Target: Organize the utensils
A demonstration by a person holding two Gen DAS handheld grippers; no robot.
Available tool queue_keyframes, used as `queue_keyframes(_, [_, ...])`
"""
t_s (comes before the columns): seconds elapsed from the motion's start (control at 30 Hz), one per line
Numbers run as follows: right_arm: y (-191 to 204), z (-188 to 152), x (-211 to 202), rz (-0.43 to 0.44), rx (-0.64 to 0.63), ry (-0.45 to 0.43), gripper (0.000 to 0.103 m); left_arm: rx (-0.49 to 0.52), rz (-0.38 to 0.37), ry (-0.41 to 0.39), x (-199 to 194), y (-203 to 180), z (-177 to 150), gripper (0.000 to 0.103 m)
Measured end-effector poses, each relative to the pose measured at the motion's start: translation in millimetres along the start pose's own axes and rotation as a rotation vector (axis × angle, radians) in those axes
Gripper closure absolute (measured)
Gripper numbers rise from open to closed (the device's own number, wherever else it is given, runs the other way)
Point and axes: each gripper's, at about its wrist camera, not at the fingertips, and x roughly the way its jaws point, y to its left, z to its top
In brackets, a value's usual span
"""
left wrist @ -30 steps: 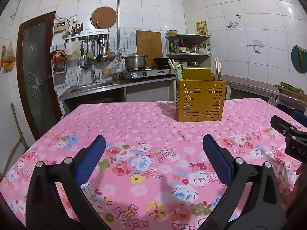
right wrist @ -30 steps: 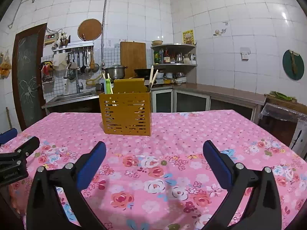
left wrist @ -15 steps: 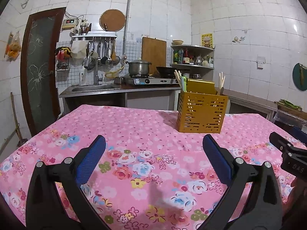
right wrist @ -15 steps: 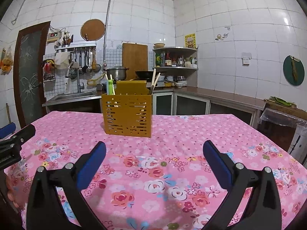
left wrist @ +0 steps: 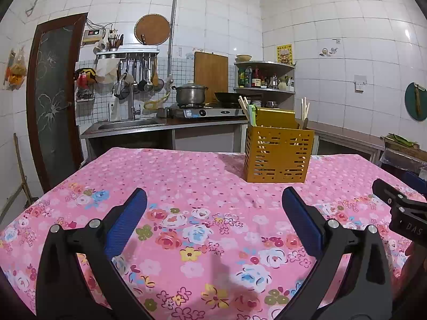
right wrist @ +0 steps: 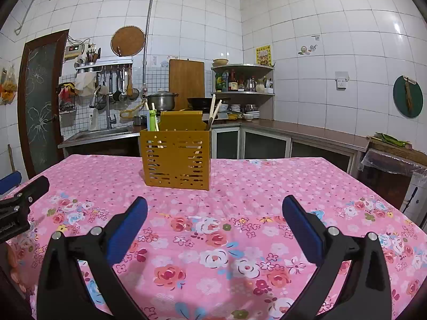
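Note:
A yellow slotted utensil holder (left wrist: 279, 154) stands on the pink floral tablecloth (left wrist: 186, 186), far right of centre in the left wrist view and centre-left in the right wrist view (right wrist: 177, 157). It holds chopsticks (right wrist: 214, 112) and a green utensil (right wrist: 152, 120). My left gripper (left wrist: 213, 213) is open and empty above the cloth, well short of the holder. My right gripper (right wrist: 214, 218) is open and empty, also short of the holder. Each gripper shows at the edge of the other's view: the right one (left wrist: 400, 210), the left one (right wrist: 18, 202).
Behind the table runs a counter with a sink (left wrist: 128, 124), a stove with a pot (left wrist: 190, 94) and a corner shelf of bottles (right wrist: 240, 82). A dark door (left wrist: 53, 93) is at left. A covered box (right wrist: 392, 165) stands at the right.
Both views have tilted upward and pulled back slightly, so the holder sits lower in frame. Both grippers stay open and empty.

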Motion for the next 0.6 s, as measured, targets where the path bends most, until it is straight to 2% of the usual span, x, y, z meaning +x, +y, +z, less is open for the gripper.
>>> queue_keyframes(0.6, [-0.6,0.3,0.3,0.005,-0.005,0.002,0.004,0.005,0.003,-0.002,0.4,-1.3,-0.2,0.005])
